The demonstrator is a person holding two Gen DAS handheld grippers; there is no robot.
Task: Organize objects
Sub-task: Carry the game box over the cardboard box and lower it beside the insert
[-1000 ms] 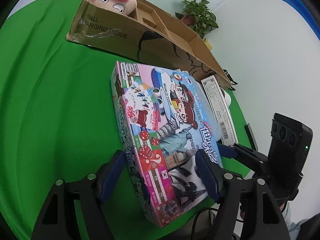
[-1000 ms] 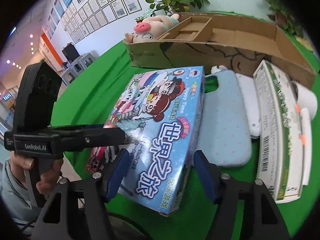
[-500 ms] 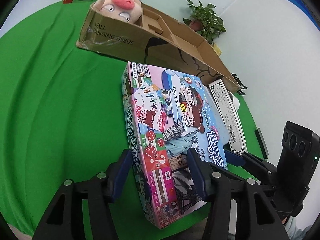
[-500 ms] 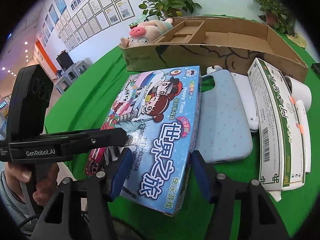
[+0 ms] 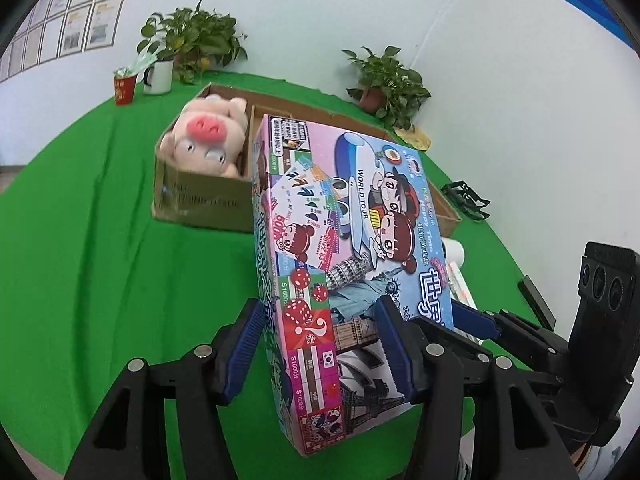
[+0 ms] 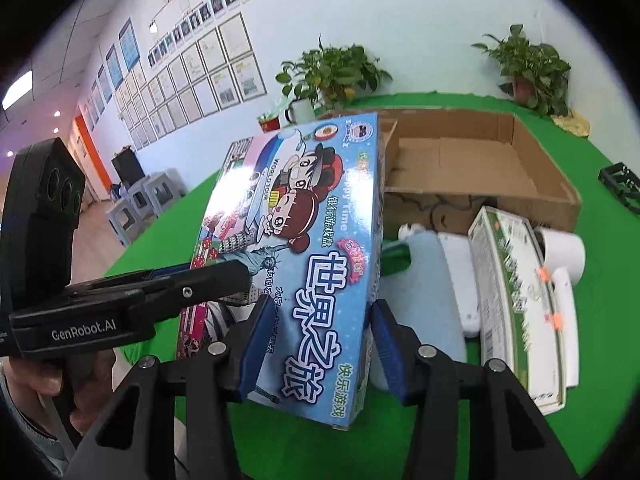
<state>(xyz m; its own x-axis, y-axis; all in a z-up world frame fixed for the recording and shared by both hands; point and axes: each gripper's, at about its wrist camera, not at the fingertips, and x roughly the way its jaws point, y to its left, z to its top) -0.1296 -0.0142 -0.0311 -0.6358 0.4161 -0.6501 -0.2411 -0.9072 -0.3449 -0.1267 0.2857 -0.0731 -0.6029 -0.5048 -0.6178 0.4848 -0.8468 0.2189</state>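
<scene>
Board-game box (image 5: 352, 264) held by 2 grippers at its near end, far end tilted up clear of the green tablecloth (image 5: 100, 264); left gripper (image 5: 320, 350) clamps the pink corner, blue pads on the side wall and the printed lid; right gripper (image 6: 316, 346), jaws just closing, pinches the blue corner; far end points toward the cardboard tray (image 6: 480, 168) holding a plush pig (image 5: 208, 144); long green-and-white carton (image 6: 516, 304) lies right of the box.
</scene>
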